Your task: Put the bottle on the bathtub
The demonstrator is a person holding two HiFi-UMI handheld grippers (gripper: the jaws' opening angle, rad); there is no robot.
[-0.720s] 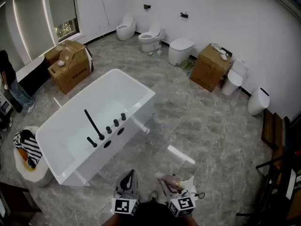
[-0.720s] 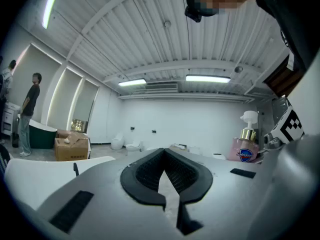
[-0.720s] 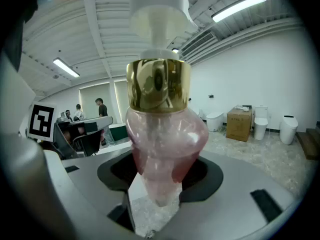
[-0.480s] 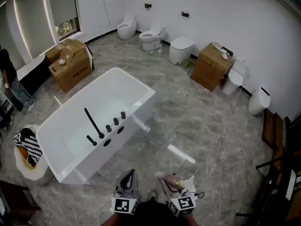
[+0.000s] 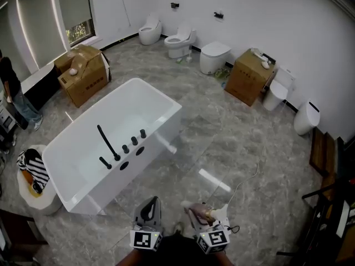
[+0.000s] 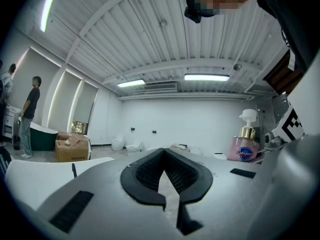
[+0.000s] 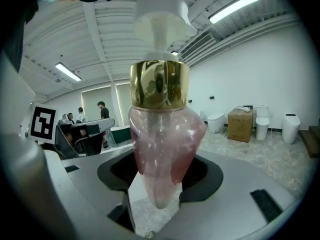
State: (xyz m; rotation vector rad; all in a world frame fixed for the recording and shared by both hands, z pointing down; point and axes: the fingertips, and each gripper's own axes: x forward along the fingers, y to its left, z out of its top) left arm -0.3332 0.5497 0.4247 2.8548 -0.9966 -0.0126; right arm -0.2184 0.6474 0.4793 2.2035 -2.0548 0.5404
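The bottle [image 7: 162, 139] is pink and see-through, with a gold collar and a white pump. My right gripper [image 7: 160, 184] is shut on its lower body. In the head view the bottle [image 5: 202, 211] and right gripper [image 5: 193, 213] sit at the bottom centre. My left gripper [image 5: 150, 205] is beside them, and in its own view the left gripper [image 6: 163, 159] is shut on nothing, with the bottle [image 6: 245, 145] off to its right. The white bathtub [image 5: 166, 105] stands ahead to the left, its black faucet and knobs [image 5: 119, 147] on the near rim. Grey floor separates it from both grippers.
Cardboard boxes [image 5: 83, 73] [image 5: 248, 77] and several toilets [image 5: 178, 42] line the far walls. A round stool with a striped cloth [image 5: 32, 176] stands left of the tub. A person [image 5: 14, 93] is at the left edge. A white cable [image 5: 244, 184] lies on the floor, and a dark rack [image 5: 333, 204] stands right.
The head view has drifted slightly, so the bathtub sits a little further left in it. Both grippers keep their places and the bottle stays held.
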